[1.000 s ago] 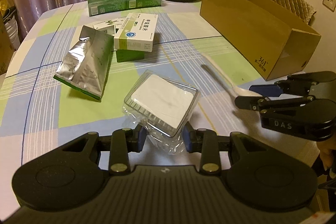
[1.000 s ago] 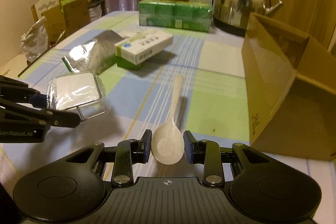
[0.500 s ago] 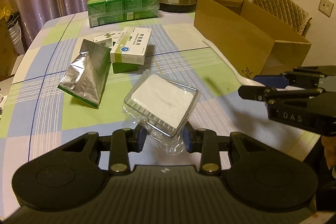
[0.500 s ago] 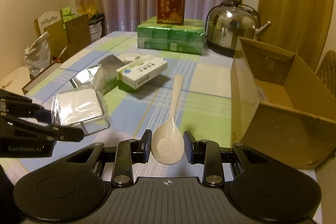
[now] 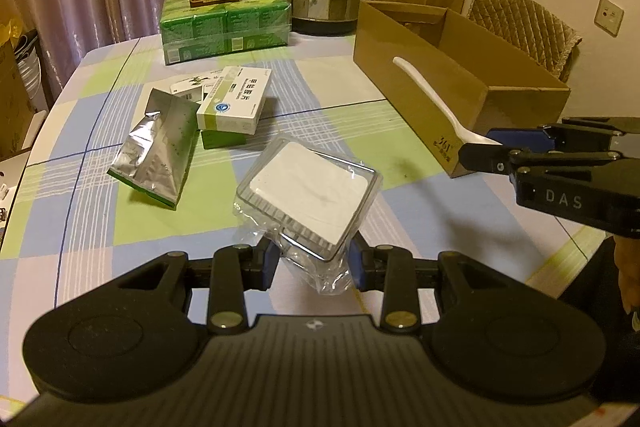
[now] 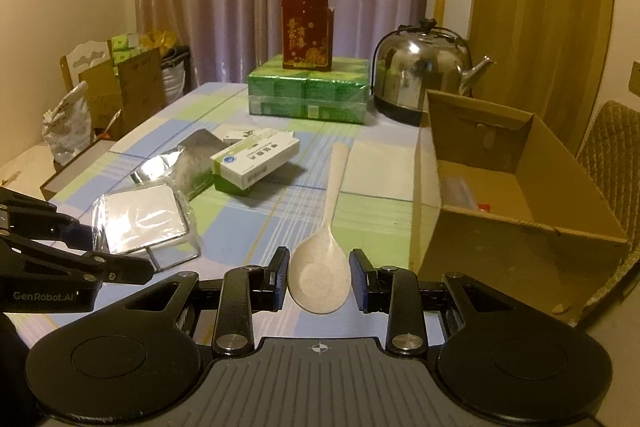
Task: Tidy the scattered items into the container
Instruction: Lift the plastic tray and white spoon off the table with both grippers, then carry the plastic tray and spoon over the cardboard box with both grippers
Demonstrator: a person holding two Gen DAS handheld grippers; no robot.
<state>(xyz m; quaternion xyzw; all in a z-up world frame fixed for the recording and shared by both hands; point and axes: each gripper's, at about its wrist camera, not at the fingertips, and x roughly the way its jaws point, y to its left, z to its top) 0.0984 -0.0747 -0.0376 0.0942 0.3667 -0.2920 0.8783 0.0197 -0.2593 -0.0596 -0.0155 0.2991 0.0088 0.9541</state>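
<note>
Left claw [image 5: 312,263]: clamped on clear plastic case [image 5: 308,191], lower centre. Right claw [image 6: 319,281]: clamped on spoon [image 6: 322,267] bowl, handle projecting forward. Cardboard box [image 6: 520,227]: right of frame, open-topped. Advised: cleared near wall before release, spoon handle first.

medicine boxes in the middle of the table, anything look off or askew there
Yes. The white medicine box sits crooked on a green box, overhanging it, and the opened foil pouch leans against the pile. Nothing looks spilled.
</note>
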